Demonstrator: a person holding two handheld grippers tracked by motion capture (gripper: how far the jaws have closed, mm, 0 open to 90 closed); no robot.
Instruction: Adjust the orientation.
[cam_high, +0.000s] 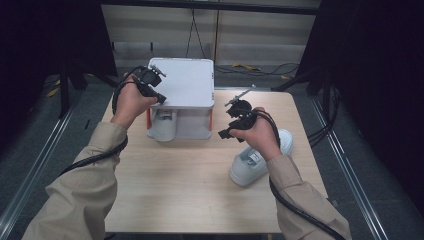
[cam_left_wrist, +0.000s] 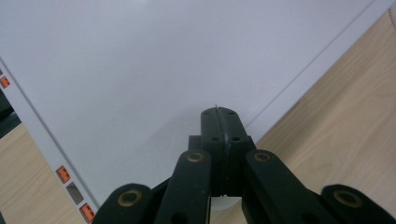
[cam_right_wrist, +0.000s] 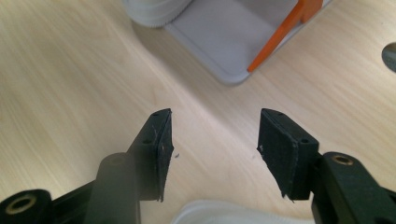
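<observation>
While the left hand-held gripper (cam_high: 156, 76) rests clenched and empty on top of the white shoe rack (cam_high: 187, 82) at 12 o'clock on the counter (cam_high: 185, 190), the right hand-held gripper (cam_high: 239, 101) hovers released over bare wood. A white sneaker (cam_high: 250, 167) lies just behind it at 4 o'clock; another sits inside the rack. The shoe looks light and soft-sided, best pinched at the collar or heel. Open room lies toward 6 and 8 o'clock; the right edge is near

The table (cam_high: 190, 180) is pale wood grain, matt; the rack (cam_high: 187, 80) smooth white plastic with orange posts; the shoe (cam_high: 247, 167) white, faintly glossy; jaw pads matt black.
</observation>
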